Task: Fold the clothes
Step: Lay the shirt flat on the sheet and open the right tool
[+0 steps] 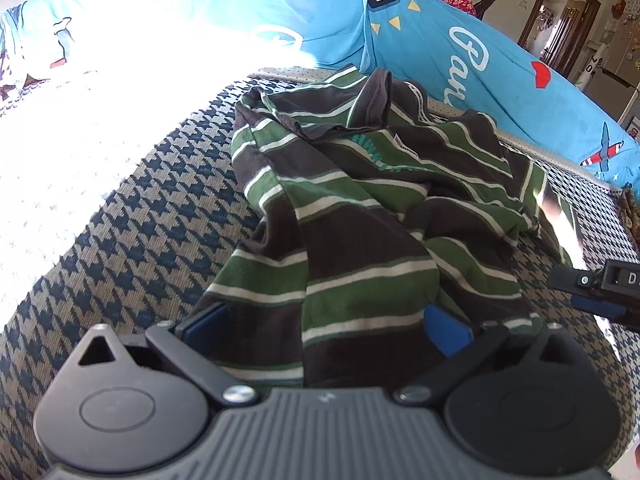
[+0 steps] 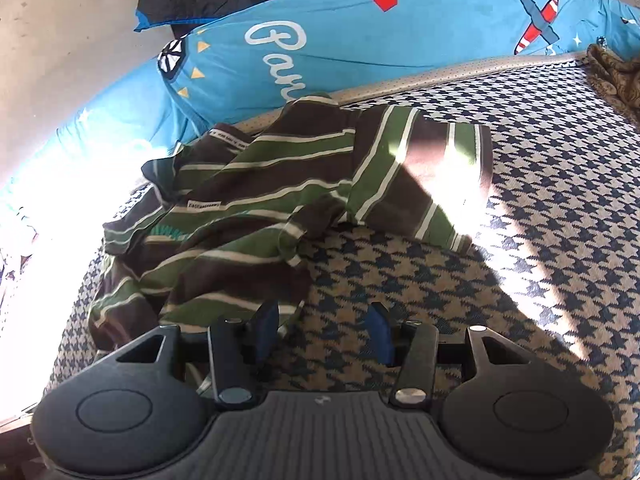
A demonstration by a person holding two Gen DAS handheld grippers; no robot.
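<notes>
Left wrist view: striped shirt [image 1: 352, 208], brown and green with thin white lines, lies crumpled on the houndstooth cushion [image 1: 132, 216], filling the centre of the frame and running from 12 o'clock down to 6 o'clock. Its near hem drapes into the left gripper [image 1: 326, 330]. Jaws stand wide, blue pads either side of the cloth, a fold of the shirt lying between them; no pinch visible. Collar sits up at about 12 o'clock, teal lettering just below it. Blue printed bolster [image 1: 460, 40] curves along the back from 10 to 3 o'clock, white script and a red-and-white plane on it. Hard sunlight washes out the cushion at 9 to 10 o'clock. Part of the right gripper [image 1: 600, 286] enters at 3 o'clock, just beside the shirt's right edge; its jaws are not readable from here.

Right wrist view: the same shirt [image 2: 280, 200] lies from 9 o'clock to about 1 o'clock, one sleeve spread flat toward 1 o'clock with a sun patch across it. The bolster [image 2: 360, 36] runs behind it, 9 to 2 o'clock. Right gripper [image 2: 324, 330] at 6 o'clock: jaws open, moderately wide, bare cushion [image 2: 540, 184] between them. The left pad touches or overlaps the shirt's near hem; the right pad is clear of it. A brown patterned cloth [image 2: 618, 76] sits at 2 o'clock, well apart from the shirt
</notes>
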